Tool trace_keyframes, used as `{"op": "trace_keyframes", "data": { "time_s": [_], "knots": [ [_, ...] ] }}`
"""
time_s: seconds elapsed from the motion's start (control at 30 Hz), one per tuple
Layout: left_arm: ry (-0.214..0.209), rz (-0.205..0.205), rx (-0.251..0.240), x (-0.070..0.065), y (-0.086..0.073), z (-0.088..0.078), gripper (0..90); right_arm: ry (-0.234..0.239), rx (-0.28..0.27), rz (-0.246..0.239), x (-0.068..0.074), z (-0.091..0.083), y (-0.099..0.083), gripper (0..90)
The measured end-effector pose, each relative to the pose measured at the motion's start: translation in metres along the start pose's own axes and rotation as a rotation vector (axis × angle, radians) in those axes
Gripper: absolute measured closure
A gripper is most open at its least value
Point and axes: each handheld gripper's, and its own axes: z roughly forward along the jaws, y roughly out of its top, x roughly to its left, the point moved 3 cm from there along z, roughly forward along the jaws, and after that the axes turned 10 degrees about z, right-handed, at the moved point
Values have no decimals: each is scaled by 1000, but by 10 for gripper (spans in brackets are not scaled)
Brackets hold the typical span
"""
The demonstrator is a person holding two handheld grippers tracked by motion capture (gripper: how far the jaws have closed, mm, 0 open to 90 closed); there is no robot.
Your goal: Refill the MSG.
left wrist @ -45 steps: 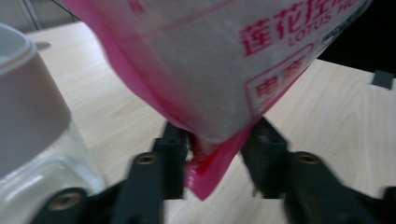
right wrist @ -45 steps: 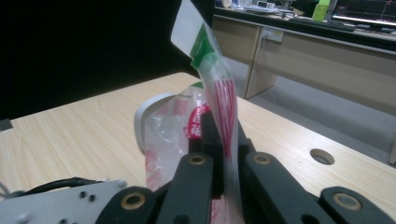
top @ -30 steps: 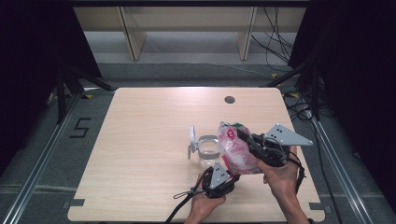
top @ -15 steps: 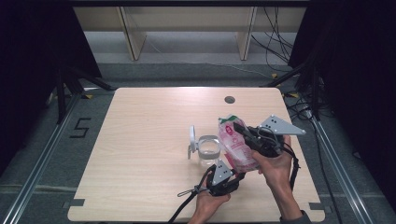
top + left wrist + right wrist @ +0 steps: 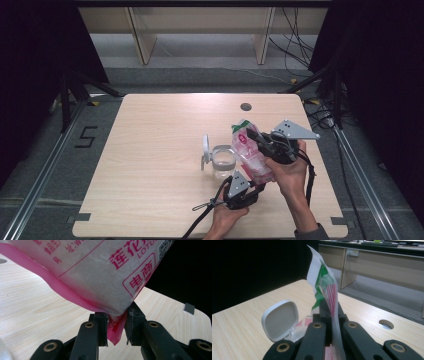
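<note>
A pink-and-white plastic bag (image 5: 250, 152) with red print is held tilted above the table between both grippers. My left gripper (image 5: 258, 184) is shut on its lower corner; the left gripper view shows the pink seam (image 5: 115, 333) pinched between the jaws of that gripper (image 5: 116, 326). My right gripper (image 5: 254, 136) is shut on the bag's upper end, and the bag's green-and-red top edge (image 5: 324, 287) stands up out of the gripper (image 5: 329, 312). A clear jar (image 5: 222, 162) stands just left of the bag, its white lid (image 5: 205, 145) flipped open and upright.
The bare wooden table (image 5: 150, 165) stretches left and ahead of the jar. A round hole (image 5: 245, 106) sits near the far edge. The white lid (image 5: 279, 320) is close to the right gripper's jaws. Shelving and cables lie beyond the table.
The right gripper has shifted left and slightly away from the person, lifting the bag's top nearer the jar. The left gripper has barely moved.
</note>
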Motion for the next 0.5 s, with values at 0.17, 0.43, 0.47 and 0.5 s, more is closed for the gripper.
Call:
{"op": "trace_keyframes", "data": {
  "time_s": [0.17,0.43,0.47,0.5],
  "knots": [
    [8,-15,-3,-1,2,1,736,-5,21,-10,2,4,2,900],
    [0,-16,-24,-3,3,6,739,-20,50,-39,5,13,2,900],
    [0,-19,-26,-3,3,6,739,-17,50,-36,6,14,2,900],
    [-3,-20,-31,-3,3,7,740,-28,58,-32,8,14,2,900]
  ]
}}
